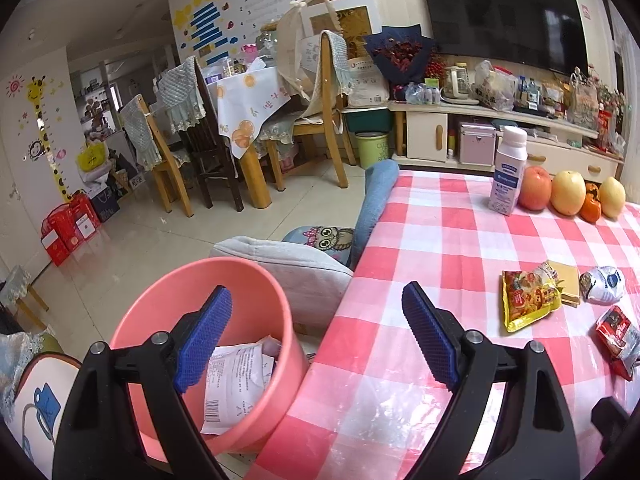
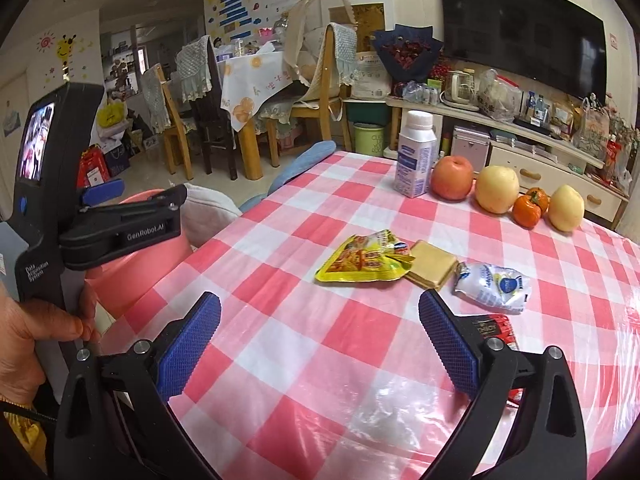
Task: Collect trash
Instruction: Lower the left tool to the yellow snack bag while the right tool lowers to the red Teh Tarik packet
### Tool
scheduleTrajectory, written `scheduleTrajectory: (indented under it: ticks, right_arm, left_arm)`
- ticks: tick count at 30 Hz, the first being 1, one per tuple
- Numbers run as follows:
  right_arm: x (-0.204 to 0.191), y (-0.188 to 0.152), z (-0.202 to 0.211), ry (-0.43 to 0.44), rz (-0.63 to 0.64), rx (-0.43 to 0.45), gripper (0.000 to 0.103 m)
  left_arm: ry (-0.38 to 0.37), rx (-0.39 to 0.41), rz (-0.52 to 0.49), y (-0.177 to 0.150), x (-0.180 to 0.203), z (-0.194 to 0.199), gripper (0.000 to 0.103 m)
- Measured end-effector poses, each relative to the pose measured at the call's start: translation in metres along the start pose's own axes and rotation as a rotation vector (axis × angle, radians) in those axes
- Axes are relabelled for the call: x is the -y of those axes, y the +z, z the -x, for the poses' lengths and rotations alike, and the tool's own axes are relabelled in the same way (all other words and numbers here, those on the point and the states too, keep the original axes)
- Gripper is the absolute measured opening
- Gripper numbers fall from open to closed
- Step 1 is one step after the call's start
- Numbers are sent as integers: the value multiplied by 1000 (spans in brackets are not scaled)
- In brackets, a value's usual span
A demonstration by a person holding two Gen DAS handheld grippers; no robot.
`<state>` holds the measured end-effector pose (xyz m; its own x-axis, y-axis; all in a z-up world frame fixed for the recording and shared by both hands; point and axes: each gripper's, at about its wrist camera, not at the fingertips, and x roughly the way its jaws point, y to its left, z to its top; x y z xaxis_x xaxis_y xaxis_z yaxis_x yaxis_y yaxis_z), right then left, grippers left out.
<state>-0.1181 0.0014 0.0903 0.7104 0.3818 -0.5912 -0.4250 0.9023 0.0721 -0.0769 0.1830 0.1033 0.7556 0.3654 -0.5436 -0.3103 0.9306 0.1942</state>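
A pink bucket point(image 1: 248, 280) stands beside the table's left edge, with a white printed wrapper point(image 1: 236, 384) inside. My left gripper point(image 1: 316, 336) is open and empty, straddling the bucket rim and the table edge; it shows from the side in the right wrist view point(image 2: 100, 196). On the checked tablecloth point(image 2: 320, 340) lie a yellow snack packet point(image 2: 364, 264), a tan flat packet point(image 2: 434, 268), a white crumpled wrapper point(image 2: 496, 286) and a red wrapper point(image 2: 500, 330). My right gripper point(image 2: 320, 342) is open and empty above the cloth, short of the yellow packet. The red wrapper is partly hidden behind its right finger.
A white bottle point(image 2: 416, 156), an apple point(image 2: 452, 178), two yellow pears point(image 2: 497, 189) and small oranges point(image 2: 528, 210) stand along the table's far edge. A grey cushion point(image 1: 288, 256) and blue cloth point(image 1: 380, 196) lie left of the table. Chairs and a dining table stand behind.
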Motion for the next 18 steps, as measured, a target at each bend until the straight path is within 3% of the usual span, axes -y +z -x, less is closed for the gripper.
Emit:
scheduleTrajectory:
  ticks: [12, 18]
  right_arm:
    - [44, -1, 9, -29, -39, -16, 98]
    - [84, -2, 19, -73, -94, -8, 98]
  left_arm:
    - [-37, -18, -60, -1, 31, 1, 88]
    - [-207, -39, -40, -1, 44, 2, 87]
